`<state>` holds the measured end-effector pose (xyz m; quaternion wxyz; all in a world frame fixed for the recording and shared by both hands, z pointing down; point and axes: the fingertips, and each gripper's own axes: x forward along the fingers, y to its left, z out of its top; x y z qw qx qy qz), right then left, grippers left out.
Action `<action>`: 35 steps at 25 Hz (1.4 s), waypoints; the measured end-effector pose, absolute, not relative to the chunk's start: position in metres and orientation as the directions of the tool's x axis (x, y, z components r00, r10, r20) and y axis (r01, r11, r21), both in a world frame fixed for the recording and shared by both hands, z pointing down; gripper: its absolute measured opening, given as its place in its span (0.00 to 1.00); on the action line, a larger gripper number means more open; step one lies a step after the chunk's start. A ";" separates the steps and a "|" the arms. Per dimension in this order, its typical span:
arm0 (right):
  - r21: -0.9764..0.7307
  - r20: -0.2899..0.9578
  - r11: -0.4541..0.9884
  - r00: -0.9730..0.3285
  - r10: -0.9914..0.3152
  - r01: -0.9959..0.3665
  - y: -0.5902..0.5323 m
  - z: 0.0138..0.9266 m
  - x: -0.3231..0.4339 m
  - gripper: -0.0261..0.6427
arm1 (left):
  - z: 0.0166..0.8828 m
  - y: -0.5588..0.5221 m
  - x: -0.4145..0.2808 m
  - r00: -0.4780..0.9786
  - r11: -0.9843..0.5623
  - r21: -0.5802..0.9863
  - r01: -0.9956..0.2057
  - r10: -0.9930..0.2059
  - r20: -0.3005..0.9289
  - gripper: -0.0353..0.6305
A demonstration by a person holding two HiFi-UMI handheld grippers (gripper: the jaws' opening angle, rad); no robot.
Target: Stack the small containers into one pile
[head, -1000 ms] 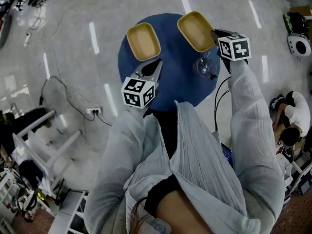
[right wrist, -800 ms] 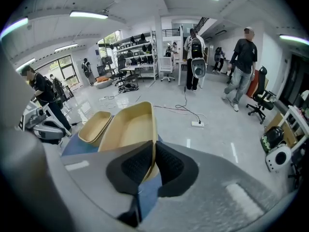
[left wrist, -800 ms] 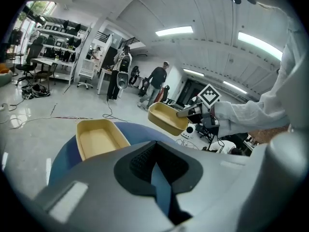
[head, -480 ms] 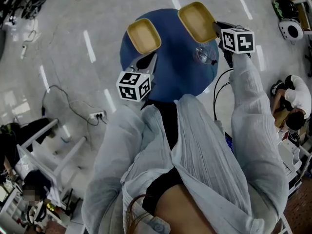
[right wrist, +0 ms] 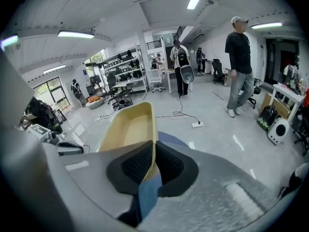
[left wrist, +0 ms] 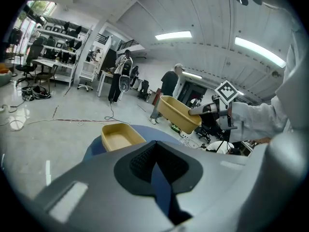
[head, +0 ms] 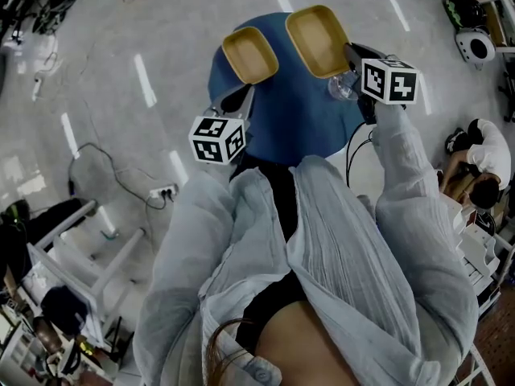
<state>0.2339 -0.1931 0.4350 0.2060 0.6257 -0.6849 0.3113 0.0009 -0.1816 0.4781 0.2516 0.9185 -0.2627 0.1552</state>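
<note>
Now, head view: right gripper (head: 352,52), clamped on one container's (head: 316,40) rim, has lifted it off the blue table (head: 290,127) twd the second container (head: 250,55), so stacking looks next; a glass (head: 342,88) sits just under it. Left gripper view: left gripper (left wrist: 155,146) closed, empty, short of the resting container, w/ open air betw the two. Right gripper view: thin wall pinched betw the pads.

I saw a round blue-topped table (head: 294,127) with a clear stemmed glass (head: 341,88) near its three o'clock edge. On the glossy grey floor (head: 121,95), around eight o'clock, lay a white power strip (head: 162,190).
</note>
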 end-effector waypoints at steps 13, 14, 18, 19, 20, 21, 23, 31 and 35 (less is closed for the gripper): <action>-0.310 0.662 0.022 -0.232 -0.713 -0.951 -0.225 0.476 0.133 0.07 | 0.487 -0.201 -0.065 0.744 -0.649 0.375 -0.662 -0.503 0.440 0.07; -0.318 0.661 0.025 -0.241 -0.711 -0.948 -0.228 0.481 0.127 0.07 | 0.488 -0.202 -0.071 0.736 -0.640 0.375 -0.670 -0.512 0.443 0.07; -0.328 0.673 0.025 -0.252 -0.695 -0.944 -0.237 0.500 0.113 0.07 | 0.494 -0.204 -0.089 0.709 -0.602 0.379 -0.702 -0.539 0.455 0.07; -0.328 0.676 0.023 -0.252 -0.692 -0.944 -0.239 0.505 0.110 0.07 | 0.496 -0.205 -0.093 0.704 -0.596 0.380 -0.707 -0.544 0.457 0.07; -0.330 0.678 0.022 -0.253 -0.690 -0.944 -0.241 0.509 0.107 0.07 | 0.498 -0.207 -0.097 0.700 -0.591 0.381 -0.711 -0.547 0.458 0.07; -0.333 0.680 0.022 -0.256 -0.688 -0.943 -0.244 0.514 0.105 0.07 | 0.500 -0.208 -0.100 0.696 -0.585 0.382 -0.715 -0.551 0.461 0.07; -0.340 0.683 0.024 -0.264 -0.681 -0.940 -0.250 0.522 0.101 0.07 | 0.504 -0.209 -0.105 0.685 -0.570 0.384 -0.726 -0.558 0.467 0.07; -0.355 0.696 0.007 -0.269 -0.666 -0.935 -0.256 0.535 0.098 0.07 | 0.509 -0.204 -0.109 0.667 -0.532 0.403 -0.744 -0.569 0.481 0.07; -0.352 0.701 0.009 -0.270 -0.660 -0.936 -0.256 0.537 0.099 0.07 | 0.508 -0.202 -0.109 0.663 -0.524 0.406 -0.748 -0.568 0.487 0.07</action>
